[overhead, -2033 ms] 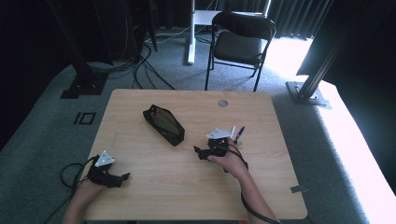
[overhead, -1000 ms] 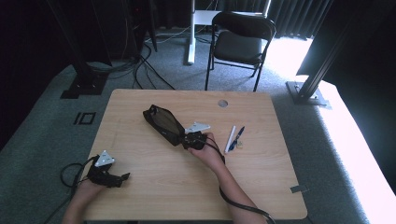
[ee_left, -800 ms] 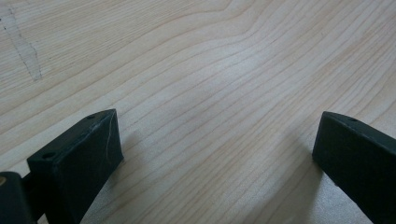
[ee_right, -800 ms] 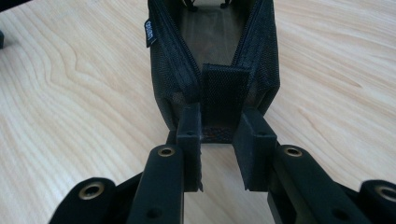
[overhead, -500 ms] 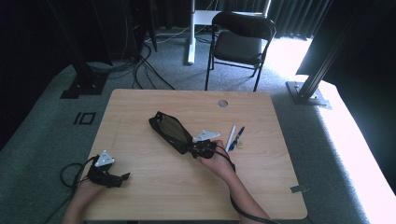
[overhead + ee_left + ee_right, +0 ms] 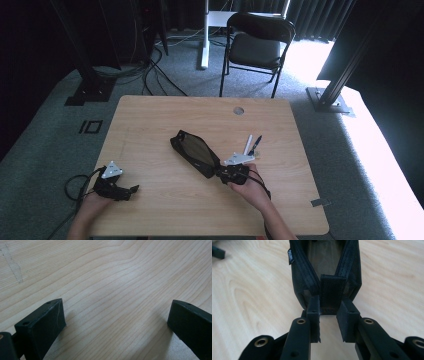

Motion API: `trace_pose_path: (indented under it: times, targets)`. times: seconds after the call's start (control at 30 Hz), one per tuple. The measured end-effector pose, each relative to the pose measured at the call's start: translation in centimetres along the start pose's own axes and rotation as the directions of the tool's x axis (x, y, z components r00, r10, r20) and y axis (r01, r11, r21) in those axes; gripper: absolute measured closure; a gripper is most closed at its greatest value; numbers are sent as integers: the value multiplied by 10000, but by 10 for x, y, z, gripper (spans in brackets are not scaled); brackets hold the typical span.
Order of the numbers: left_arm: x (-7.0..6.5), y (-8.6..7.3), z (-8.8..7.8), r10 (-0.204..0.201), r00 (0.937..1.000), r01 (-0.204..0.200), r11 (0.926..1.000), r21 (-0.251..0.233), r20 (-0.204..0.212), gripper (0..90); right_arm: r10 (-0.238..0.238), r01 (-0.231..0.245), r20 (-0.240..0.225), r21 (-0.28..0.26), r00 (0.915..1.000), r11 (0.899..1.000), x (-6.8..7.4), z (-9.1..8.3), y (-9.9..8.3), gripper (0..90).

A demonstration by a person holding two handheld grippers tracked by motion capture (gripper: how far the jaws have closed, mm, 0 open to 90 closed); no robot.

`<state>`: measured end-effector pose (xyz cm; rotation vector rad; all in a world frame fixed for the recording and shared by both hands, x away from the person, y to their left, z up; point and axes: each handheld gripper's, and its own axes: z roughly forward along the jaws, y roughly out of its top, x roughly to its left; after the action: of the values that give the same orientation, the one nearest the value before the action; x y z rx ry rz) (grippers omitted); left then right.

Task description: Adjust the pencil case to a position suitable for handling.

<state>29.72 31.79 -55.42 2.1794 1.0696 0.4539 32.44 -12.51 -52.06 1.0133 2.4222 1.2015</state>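
At the centre of the high view, a black mesh zip pouch [image 6: 194,152] lies on the wooden table [image 6: 150,120], its lower-right end meeting the right gripper [image 6: 231,173]. In the right gripper view the jaws clench the pouch's fabric end tab [image 6: 331,293]. The zip gapes, but the dim interior hides any contents. A white pen [image 6: 247,144] and a dark pen [image 6: 255,145] lie just beyond. At lower left, the left gripper [image 6: 116,189] rests released on bare wood.
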Motion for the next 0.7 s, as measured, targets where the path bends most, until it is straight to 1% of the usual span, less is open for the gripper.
trace_pose_path:
  times: [0.03,0.07,0.13,0.17,0.23,0.37,0.5,0.53,0.57,0.7]
  targets:
    - [0,0,0,1,10000,-1,10000,8,-5,16,155,-155,-4,37,9999,9999,-1,-9,-7,728]
    - [0,0,0,-2,10000,2,10000,2,1,16,231,-231,20,-17,9997,9997,-1,-13,-10,728]
    - [0,0,0,-2,10000,2,10000,4,-6,16,231,-232,79,47,9997,9997,-2,-20,-17,728]
    - [0,0,0,-3,10000,3,10000,0,0,16,309,-309,73,14,9995,9995,-2,-24,-20,728]
    - [0,0,0,-7,10000,7,10000,-1,-12,16,247,-248,102,59,9996,9997,-2,-31,-27,728]
    - [0,0,0,-13,10000,13,10000,2,-20,16,445,-445,69,67,9990,9990,-2,-45,-38,728]
    - [0,0,0,-21,10000,21,10000,0,-28,16,416,-416,29,149,9991,9990,0,-55,-47,727]
    - [0,0,0,-22,10000,22,10000,1,-28,16,482,-482,42,107,9988,9988,0,-58,-50,728]
    - [0,0,0,-26,10000,26,10000,0,-28,16,428,-429,109,101,9990,9990,1,-60,-52,728]
    - [0,0,0,-21,10000,21,10000,-3,-27,16,554,-555,29,75,9985,9984,0,-68,-59,727]
